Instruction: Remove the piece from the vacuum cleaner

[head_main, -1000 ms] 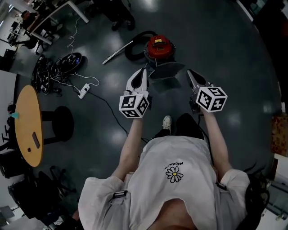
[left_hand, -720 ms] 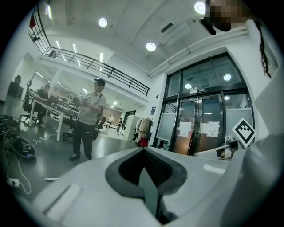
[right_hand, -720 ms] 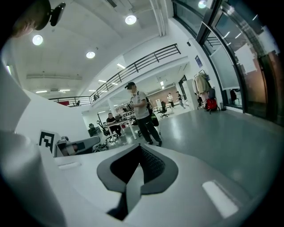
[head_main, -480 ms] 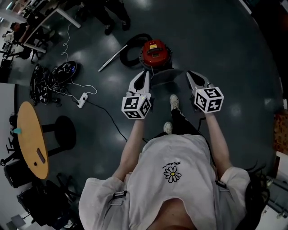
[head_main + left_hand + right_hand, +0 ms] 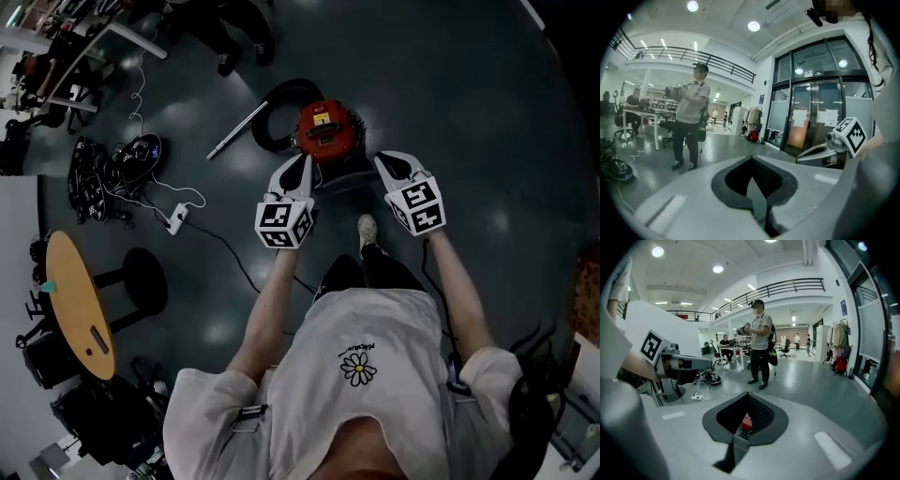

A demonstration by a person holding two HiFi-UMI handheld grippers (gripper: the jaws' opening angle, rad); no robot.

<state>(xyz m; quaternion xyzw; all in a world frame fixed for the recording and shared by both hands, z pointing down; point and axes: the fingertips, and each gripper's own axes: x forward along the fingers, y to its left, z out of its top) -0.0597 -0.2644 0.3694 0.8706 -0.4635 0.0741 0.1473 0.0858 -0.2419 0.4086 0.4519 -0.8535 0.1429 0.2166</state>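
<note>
The red vacuum cleaner [image 5: 327, 130] stands on the dark floor with its black hose [image 5: 275, 101] looped to its left and a metal wand [image 5: 236, 129] lying beyond. A grey flat piece [image 5: 345, 176] lies against its near side. My left gripper [image 5: 301, 161] hovers just left of the vacuum's near edge, my right gripper [image 5: 381, 160] just right of it. Both are above the floor and touch nothing. In the left gripper view the jaws [image 5: 751, 159] meet at the tip with nothing in them. In the right gripper view the jaws [image 5: 747, 394] meet too, with the red vacuum [image 5: 746, 420] showing through their gap.
A white power strip [image 5: 173, 220] and cables trail on the floor at left, beside a heap of dark gear [image 5: 122, 155]. A round wooden table [image 5: 77, 302] and black stool [image 5: 141, 279] stand far left. Another person [image 5: 760, 343] stands beyond the vacuum. Glass doors [image 5: 815, 108] lie to the right.
The person has stepped forward, so the vacuum now sits right between the two grippers. The right gripper has swung inward toward it. Both jaws stay shut.
</note>
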